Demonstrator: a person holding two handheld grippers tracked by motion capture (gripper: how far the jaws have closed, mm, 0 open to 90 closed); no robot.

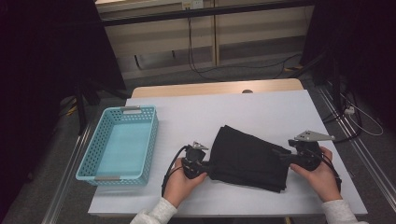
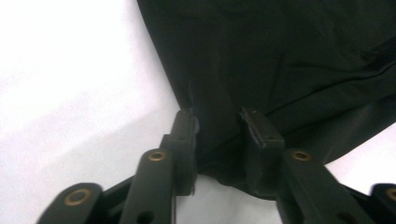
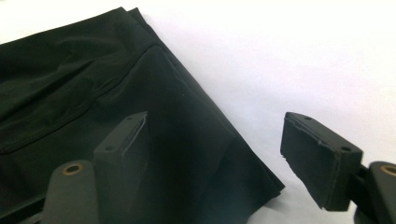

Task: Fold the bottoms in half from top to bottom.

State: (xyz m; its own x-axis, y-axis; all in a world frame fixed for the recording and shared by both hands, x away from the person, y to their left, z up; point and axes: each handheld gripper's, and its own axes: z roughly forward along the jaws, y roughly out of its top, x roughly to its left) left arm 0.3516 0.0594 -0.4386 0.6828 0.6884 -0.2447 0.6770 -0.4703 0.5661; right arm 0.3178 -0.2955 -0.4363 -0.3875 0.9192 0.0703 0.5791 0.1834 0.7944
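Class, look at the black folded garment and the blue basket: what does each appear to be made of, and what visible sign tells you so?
Black folded garment: seemingly a thin woven or knit fabric, matte with a faint sheen; it shows soft creases, a stitched seam and layered edges. Blue basket: probably moulded plastic, smooth and slightly glossy, its walls a regular grid of holes, with greyish handle pieces on the short ends.

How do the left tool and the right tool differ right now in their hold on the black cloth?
The left tool has its jaws drawn in close on a fold at the edge of the black cloth, while the right tool stands wide open. The left tool has cloth between its jaws; the right tool has one jaw over the cloth and the other over the white table. Both sit low at opposite ends of the cloth.
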